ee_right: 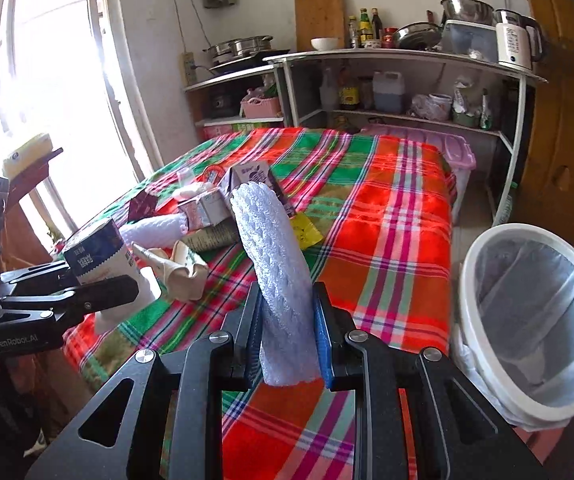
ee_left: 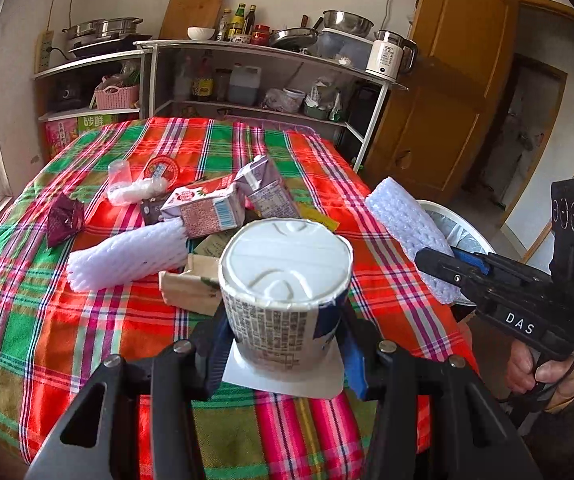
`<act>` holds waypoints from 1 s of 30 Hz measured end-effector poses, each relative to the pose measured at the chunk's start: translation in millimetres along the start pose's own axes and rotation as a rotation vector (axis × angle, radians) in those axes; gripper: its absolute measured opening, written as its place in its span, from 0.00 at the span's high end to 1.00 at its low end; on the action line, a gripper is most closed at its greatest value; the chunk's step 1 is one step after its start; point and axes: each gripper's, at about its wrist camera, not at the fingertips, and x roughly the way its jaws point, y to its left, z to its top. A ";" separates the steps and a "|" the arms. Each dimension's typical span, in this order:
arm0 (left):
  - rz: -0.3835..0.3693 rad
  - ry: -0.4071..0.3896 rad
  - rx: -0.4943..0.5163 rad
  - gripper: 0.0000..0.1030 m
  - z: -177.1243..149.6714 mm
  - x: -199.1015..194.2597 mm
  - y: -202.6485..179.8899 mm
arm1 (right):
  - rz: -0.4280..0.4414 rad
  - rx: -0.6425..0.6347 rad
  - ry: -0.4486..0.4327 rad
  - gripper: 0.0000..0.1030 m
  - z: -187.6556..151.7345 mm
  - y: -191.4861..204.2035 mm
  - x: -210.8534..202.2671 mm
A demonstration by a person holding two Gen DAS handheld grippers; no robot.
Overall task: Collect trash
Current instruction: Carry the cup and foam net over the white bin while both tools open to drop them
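Left claw clamped on white paper cup, bottom facing away. Right claw clamped on white foam net sleeve, sleeve sticking forward. Lined bin right of right claw. Cartons ahead on plaid bench.

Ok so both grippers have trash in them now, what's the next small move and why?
Probably swing the right gripper rightward over the lined bin and let go. Its pads already clamp the white foam net sleeve, and the bin's open mouth sits just beside the table edge. The left gripper, which holds the paper cup, could follow.
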 end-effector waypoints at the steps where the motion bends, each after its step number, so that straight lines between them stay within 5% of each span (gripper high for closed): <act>1: -0.004 -0.005 0.011 0.51 3.5 0.6 -4.3 | -0.007 0.011 -0.013 0.76 0.5 -5.0 -5.7; 16: -0.231 0.036 0.196 0.51 61.9 65.3 -124.8 | -0.288 0.252 -0.115 0.76 -2.8 -113.1 -69.5; 30: -0.297 0.188 0.282 0.51 64.4 149.7 -224.3 | -0.473 0.376 0.014 0.75 -23.2 -207.5 -53.8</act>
